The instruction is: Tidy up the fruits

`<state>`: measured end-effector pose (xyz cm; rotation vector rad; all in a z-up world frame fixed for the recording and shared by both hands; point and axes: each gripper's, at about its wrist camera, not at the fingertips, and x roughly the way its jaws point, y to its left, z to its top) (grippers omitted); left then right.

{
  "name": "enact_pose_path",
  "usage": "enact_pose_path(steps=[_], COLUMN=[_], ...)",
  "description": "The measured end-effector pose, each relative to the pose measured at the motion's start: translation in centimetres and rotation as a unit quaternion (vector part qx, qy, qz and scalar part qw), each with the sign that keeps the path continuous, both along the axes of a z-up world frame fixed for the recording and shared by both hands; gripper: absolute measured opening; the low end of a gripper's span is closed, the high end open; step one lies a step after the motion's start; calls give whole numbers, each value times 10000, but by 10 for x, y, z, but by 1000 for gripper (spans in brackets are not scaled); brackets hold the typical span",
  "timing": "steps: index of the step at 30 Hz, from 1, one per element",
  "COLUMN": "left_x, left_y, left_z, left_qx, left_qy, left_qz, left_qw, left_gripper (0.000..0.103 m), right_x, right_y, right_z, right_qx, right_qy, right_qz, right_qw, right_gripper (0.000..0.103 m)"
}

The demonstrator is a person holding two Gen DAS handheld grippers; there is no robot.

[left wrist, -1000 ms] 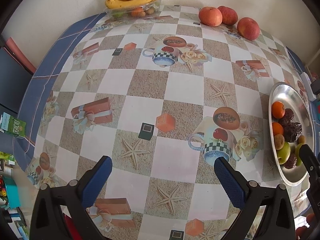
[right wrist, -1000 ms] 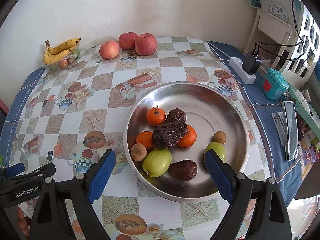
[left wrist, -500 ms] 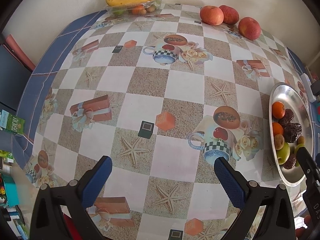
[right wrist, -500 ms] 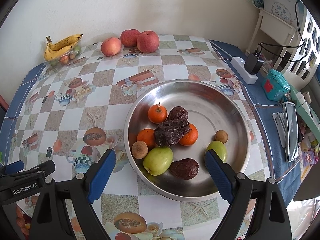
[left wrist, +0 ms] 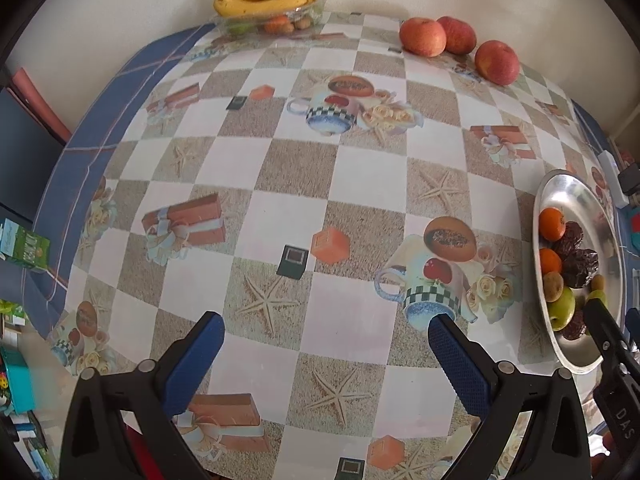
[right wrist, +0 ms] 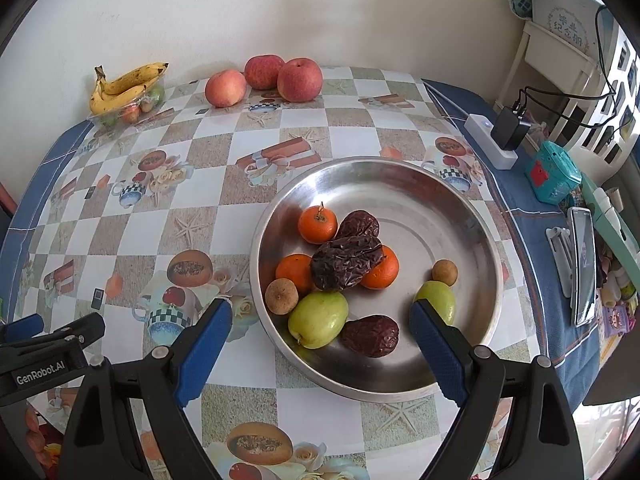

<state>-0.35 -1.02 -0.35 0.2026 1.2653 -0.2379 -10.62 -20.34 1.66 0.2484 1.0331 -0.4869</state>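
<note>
Fruit sits in three groups on your checkered desk [right wrist: 304,128]: a heap in the steel bowl [right wrist: 460,208], three red apples [right wrist: 264,80] by the far wall, and bananas [right wrist: 128,84] laid over a clear tray [left wrist: 304,14] of small fruit in the far corner. Over the past second little has changed. Your right gripper [right wrist: 320,332] has drawn slightly nearer the bowl, which now sits a touch lower and closer in its view, and no fruit has shifted. Your left gripper [left wrist: 324,356] has held over bare cloth, the desk sliding only slightly under it.

Both sets of jaws stand wide apart and hold nothing. The right pair frames the bowl's near edge, with a green fruit [right wrist: 318,318] and a wrinkled dark date [right wrist: 370,336] lying between the pads but beyond them, and a second green fruit [right wrist: 438,300] just behind the right pad. The small drift reads as an approach to the bowl, though which piece you mean to take is not settled.
</note>
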Motion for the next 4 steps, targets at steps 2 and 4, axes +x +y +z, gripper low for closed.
enact_pose_path(steps=[2,4], left_x=[0,1], left_y=[0,1], left_z=[1,1], left_qx=[-22,-36], left_qy=[-2,14], left_qz=[-8,1], left_qw=[10000,10000], left_gripper=[103,103], right_x=[0,0], right_y=[0,0], right_z=[0,0], right_qx=[4,8], right_qy=[3,3], right_qz=[-2,-9], right_qw=[10000,10000], right_gripper=[91,91])
